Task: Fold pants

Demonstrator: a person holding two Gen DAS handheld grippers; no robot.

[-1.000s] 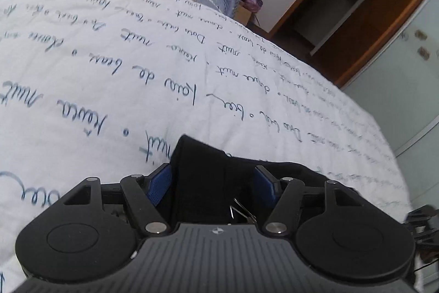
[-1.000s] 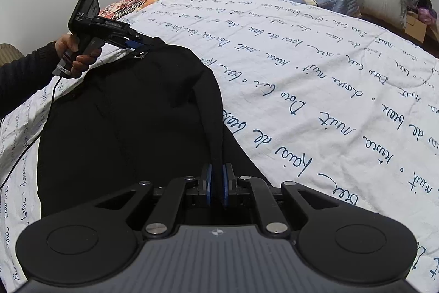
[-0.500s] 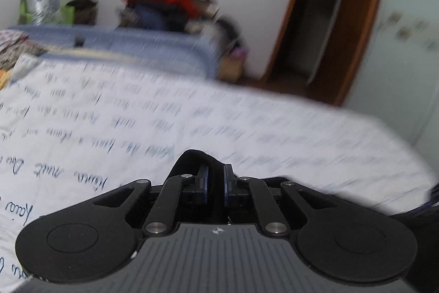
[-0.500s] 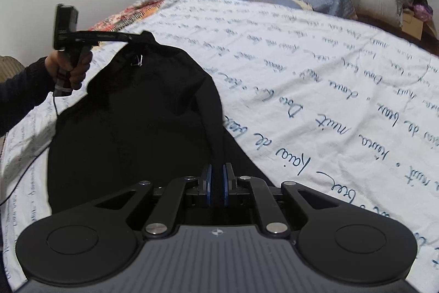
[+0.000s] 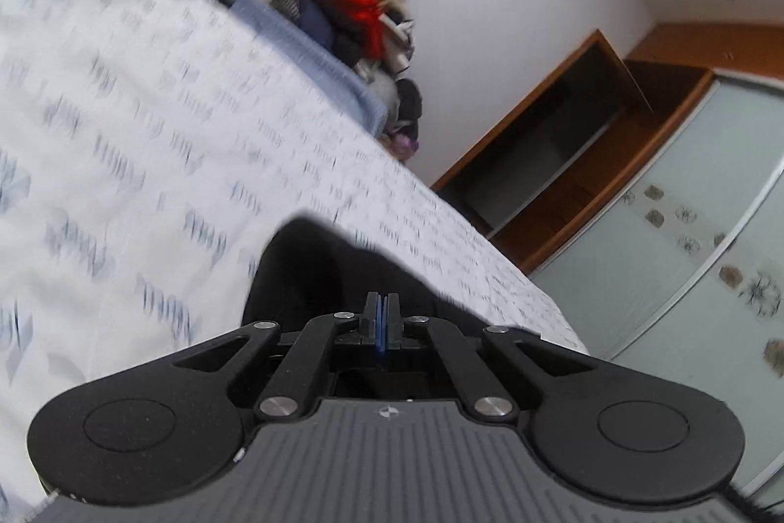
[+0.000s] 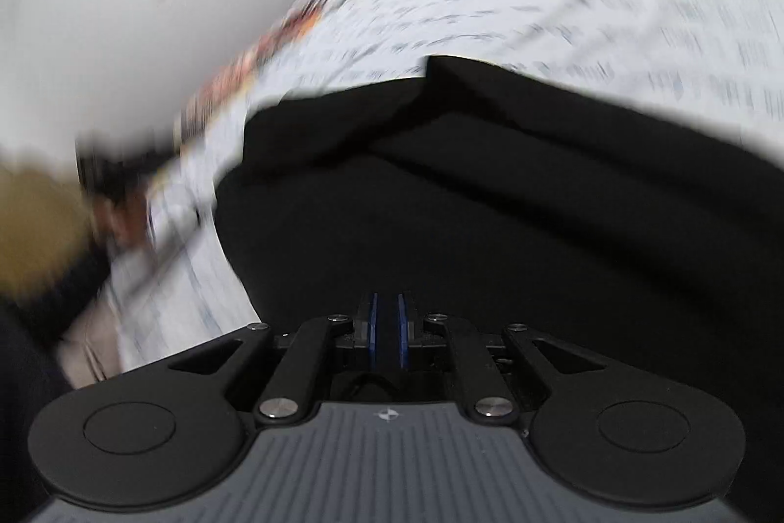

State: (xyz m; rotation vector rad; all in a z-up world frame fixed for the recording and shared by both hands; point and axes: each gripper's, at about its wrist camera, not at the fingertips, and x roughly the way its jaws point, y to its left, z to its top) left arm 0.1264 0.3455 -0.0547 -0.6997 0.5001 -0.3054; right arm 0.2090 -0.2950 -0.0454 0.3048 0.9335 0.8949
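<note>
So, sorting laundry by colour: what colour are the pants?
Black pants, clearest in the right wrist view.

A home bedroom: a bed (image 5: 147,140) under a white cover printed with blue handwriting, a heap of clothes (image 5: 362,13) at the far wall, a frosted sliding-door wardrobe (image 5: 686,278) on the right.

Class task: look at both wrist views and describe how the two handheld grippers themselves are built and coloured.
Both look alike. The left gripper and right gripper each have a matte black body with a grey ribbed top plate bearing a small round emblem, two round black discs at the sides, black linkage bars with silver pivot screws, and narrow black fingers faced with blue pads.
</note>
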